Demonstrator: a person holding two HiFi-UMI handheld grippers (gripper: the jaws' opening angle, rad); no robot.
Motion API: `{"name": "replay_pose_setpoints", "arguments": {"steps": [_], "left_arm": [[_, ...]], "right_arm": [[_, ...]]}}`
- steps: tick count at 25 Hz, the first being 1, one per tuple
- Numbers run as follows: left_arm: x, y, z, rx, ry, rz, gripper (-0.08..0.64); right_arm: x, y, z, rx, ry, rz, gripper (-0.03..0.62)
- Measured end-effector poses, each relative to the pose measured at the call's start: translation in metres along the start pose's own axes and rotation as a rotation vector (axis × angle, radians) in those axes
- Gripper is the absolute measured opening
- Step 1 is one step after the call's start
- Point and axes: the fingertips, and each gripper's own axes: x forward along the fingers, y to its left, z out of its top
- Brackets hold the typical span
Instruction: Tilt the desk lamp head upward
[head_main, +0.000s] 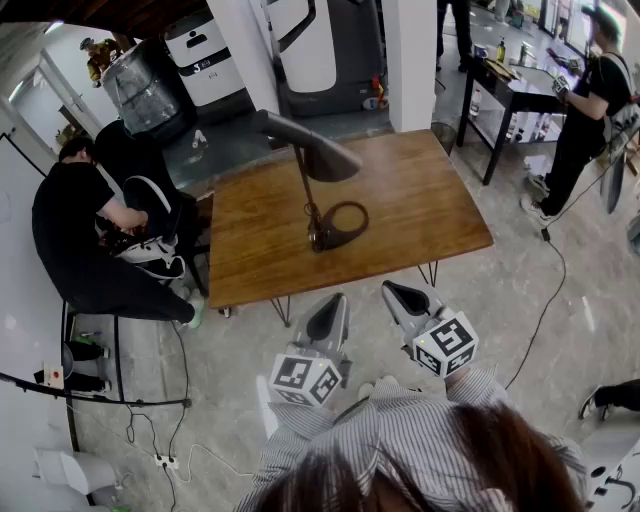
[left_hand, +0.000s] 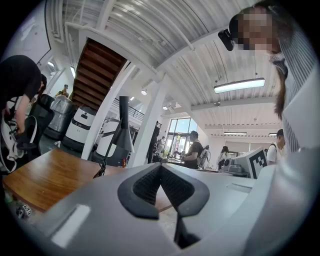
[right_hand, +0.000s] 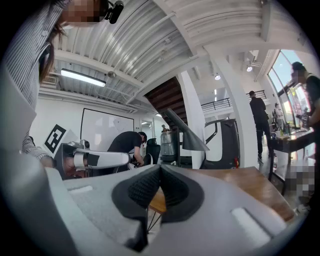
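Note:
A dark desk lamp stands on the wooden table, its ring base near the table's middle and its cone head hanging over the far left side. My left gripper and right gripper are both shut and hold nothing. They hover side by side over the floor, just short of the table's near edge and apart from the lamp. In the left gripper view the lamp rises beyond the shut left gripper. In the right gripper view the lamp head shows above the shut right gripper.
A person in black crouches by a bag left of the table. Another person stands at a black side table at the back right. A cable runs over the floor on the right. Large machines stand behind the table.

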Motion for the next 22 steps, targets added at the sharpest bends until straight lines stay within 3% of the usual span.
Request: {"name": "replay_pose_setpoints", "arguments": {"steps": [22], "left_arm": [[0.017, 0.004, -0.015, -0.038, 0.016, -0.002, 0.006]], "right_arm": [[0.007, -0.008, -0.009, 0.011, 0.011, 0.034, 0.0]]}}
